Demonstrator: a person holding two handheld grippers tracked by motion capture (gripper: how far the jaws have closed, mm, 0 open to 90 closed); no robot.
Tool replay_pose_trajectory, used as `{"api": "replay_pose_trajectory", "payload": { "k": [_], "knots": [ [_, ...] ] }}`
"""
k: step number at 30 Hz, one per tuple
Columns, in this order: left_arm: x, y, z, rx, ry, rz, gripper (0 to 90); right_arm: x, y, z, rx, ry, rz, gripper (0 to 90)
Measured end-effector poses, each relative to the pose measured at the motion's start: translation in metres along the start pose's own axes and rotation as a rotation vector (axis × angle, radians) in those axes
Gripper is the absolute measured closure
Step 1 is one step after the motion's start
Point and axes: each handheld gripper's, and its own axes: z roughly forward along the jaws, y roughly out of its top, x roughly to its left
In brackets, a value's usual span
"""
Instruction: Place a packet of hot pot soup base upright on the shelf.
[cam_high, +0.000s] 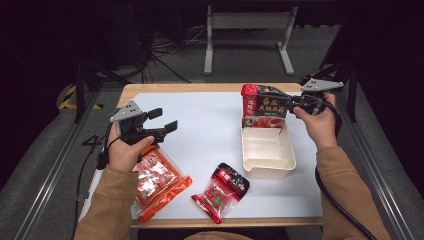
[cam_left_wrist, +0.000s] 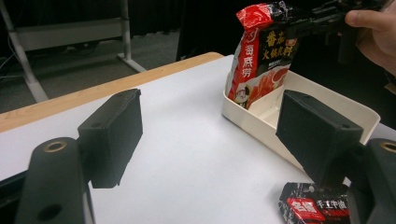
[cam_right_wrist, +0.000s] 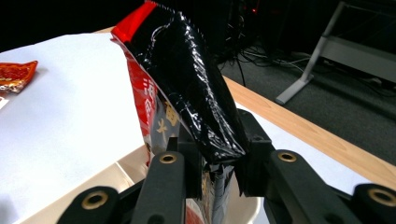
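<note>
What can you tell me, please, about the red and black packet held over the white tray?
The red and black packet is a glossy, crinkled plastic pouch with a red top seal and large printed characters. It stands upright, its lower end inside the far end of the white tray. The right gripper pinches its black edge between its jaws.

Three snack packets were out there: one red-and-black pouch (cam_high: 263, 106), one orange packet (cam_high: 159, 181), one small red packet (cam_high: 223, 190). One cream tray (cam_high: 268, 166). Two grippers (cam_high: 159, 121) (cam_high: 296, 102).

Orange packet (cam_high: 159, 181); small red-black packet (cam_high: 223, 191)
</note>
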Motion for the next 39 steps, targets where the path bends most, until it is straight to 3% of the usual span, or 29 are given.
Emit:
{"api": "replay_pose_trajectory", "payload": {
  "k": [14, 16, 18, 21, 24, 25, 31, 39],
  "knots": [
    [-0.001, -0.002, -0.004, 0.014, 0.005, 0.004, 22.2, -0.002, -0.005, -0.002, -0.006, -0.002, 0.049, 72.4],
    [0.000, -0.002, -0.005, 0.022, 0.006, 0.010, 21.7, -0.003, -0.006, -0.002, -0.016, 0.004, 0.073, 66.7],
    [-0.001, -0.003, -0.006, 0.028, 0.008, 0.003, 21.3, -0.004, -0.007, -0.003, -0.052, 0.021, 0.130, 58.6],
    [0.001, -0.005, -0.010, 0.033, 0.014, 0.013, 20.7, -0.004, -0.008, -0.007, -0.058, -0.008, 0.126, 47.9],
    [0.002, -0.006, -0.012, 0.040, 0.019, 0.007, 20.4, -0.004, -0.009, -0.012, -0.075, -0.008, 0.144, 42.7],
    [0.002, -0.007, -0.014, 0.040, 0.022, 0.013, 20.3, -0.004, -0.010, -0.015, -0.087, -0.012, 0.152, 36.2],
    [0.006, -0.009, -0.026, 0.044, 0.038, 0.013, 19.6, -0.003, -0.012, -0.029, -0.084, 0.003, 0.158, 30.5],
    [0.010, -0.014, -0.042, 0.064, 0.062, 0.022, 18.7, 0.006, -0.023, -0.049, -0.057, -0.017, 0.123, 27.1]
  ]
}}
